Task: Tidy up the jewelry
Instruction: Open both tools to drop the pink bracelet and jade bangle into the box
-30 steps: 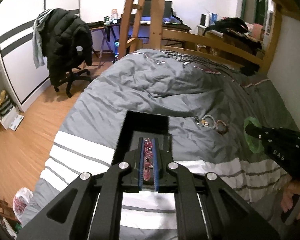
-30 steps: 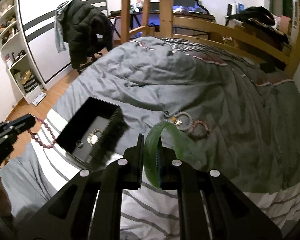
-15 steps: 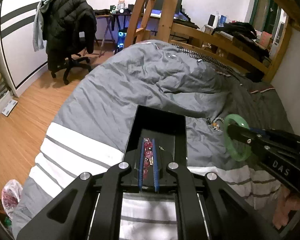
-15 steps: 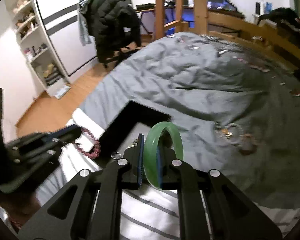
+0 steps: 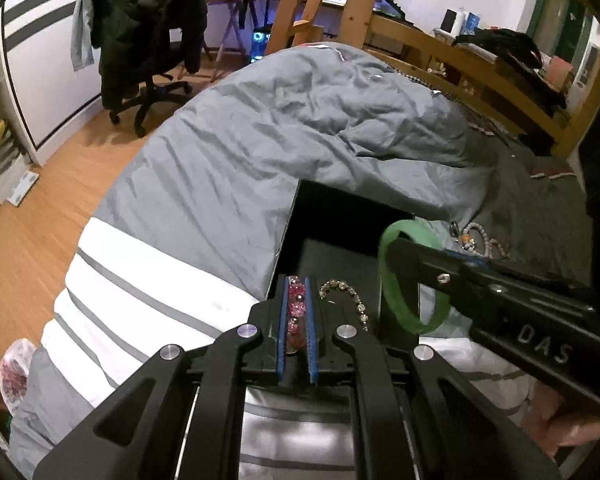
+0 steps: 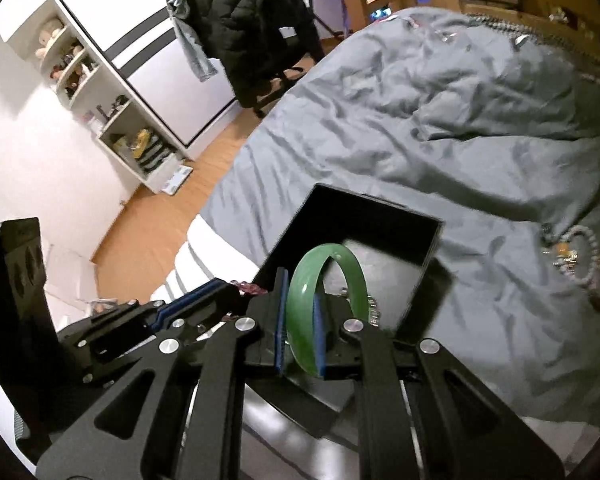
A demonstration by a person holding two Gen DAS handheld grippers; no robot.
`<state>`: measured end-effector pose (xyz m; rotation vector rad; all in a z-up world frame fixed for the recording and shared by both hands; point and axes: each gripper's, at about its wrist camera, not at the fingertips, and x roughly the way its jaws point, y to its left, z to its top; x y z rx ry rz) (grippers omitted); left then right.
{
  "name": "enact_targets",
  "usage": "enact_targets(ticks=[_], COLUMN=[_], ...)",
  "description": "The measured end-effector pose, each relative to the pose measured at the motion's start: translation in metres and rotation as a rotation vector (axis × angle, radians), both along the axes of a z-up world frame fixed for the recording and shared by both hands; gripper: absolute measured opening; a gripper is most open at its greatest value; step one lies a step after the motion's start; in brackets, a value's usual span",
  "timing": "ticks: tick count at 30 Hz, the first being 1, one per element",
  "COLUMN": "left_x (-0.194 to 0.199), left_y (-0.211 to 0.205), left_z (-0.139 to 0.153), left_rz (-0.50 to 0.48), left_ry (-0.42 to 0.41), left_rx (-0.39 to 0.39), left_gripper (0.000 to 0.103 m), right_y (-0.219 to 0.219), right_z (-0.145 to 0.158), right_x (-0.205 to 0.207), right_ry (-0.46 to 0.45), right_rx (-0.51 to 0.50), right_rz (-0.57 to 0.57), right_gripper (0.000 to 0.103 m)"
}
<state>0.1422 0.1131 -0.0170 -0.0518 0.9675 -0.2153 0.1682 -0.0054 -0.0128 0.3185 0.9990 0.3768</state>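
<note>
Both claws are loaded over the black box (image 5: pixel 340 216) on the bed (image 5: pixel 260 140). I see my left claw (image 5: pixel 297 316) pinching the pink bead bracelet (image 5: pixel 296 306), and my right claw (image 6: pixel 300 320) clamping the green bangle (image 6: pixel 328 276). One crystal bracelet (image 5: pixel 346 298) lies inside; more beaded bracelets (image 6: pixel 580 264) rest on the duvet nearby.
</note>
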Motion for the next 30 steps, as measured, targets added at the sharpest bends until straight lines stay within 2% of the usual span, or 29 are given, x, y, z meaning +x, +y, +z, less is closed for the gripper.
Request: enact_targets(ticks=[10, 16, 17, 18, 19, 21, 22, 23, 24, 25, 28, 30], left_x=[0.007, 0.002, 0.000, -0.002, -0.003, -0.007, -0.008, -0.009, -0.009, -0.010, -0.013, -0.016], left_y=[0.009, 0.007, 0.008, 0.009, 0.010, 0.013, 0.016, 0.018, 0.019, 0.020, 0.016, 0.008], left_z=[-0.007, 0.001, 0.004, 0.006, 0.007, 0.013, 0.016, 0.017, 0.018, 0.020, 0.022, 0.022], left_rz=[0.044, 0.042, 0.037, 0.035, 0.039, 0.055, 0.047, 0.044, 0.046, 0.050, 0.029, 0.006], left_ry=[0.040, 0.009, -0.001, -0.008, -0.016, -0.049, -0.052, -0.054, -0.059, -0.068, -0.078, -0.084], left_rx=[-0.016, -0.014, -0.030, -0.041, -0.042, -0.042, -0.072, -0.092, -0.102, -0.103, -0.101, -0.084], left_gripper=[0.008, 0.009, 0.013, 0.028, 0.043, 0.050, 0.053, 0.056, 0.064, 0.071, 0.078, 0.086], right_y=[0.003, -0.004, -0.005, -0.006, -0.007, -0.013, -0.015, -0.020, -0.024, -0.029, -0.041, -0.052], right_z=[-0.029, -0.028, -0.025, -0.024, -0.021, -0.014, -0.012, -0.009, -0.007, -0.004, 0.002, 0.006], right_x=[0.008, 0.009, 0.009, 0.008, 0.008, 0.007, 0.007, 0.005, 0.004, 0.002, -0.002, -0.006], right_ry=[0.062, 0.072, 0.067, 0.065, 0.060, 0.049, 0.046, 0.033, 0.026, 0.022, 0.004, -0.008], right_rx=[0.021, 0.041, 0.050, 0.056, 0.059, 0.073, 0.076, 0.081, 0.088, 0.102, 0.102, 0.091], right_rz=[-0.017, -0.018, -0.016, -0.013, -0.020, -0.039, -0.048, -0.068, -0.078, -0.091, -0.123, -0.143], right_gripper=[0.012, 0.015, 0.017, 0.024, 0.027, 0.038, 0.043, 0.053, 0.062, 0.065, 0.074, 0.082])
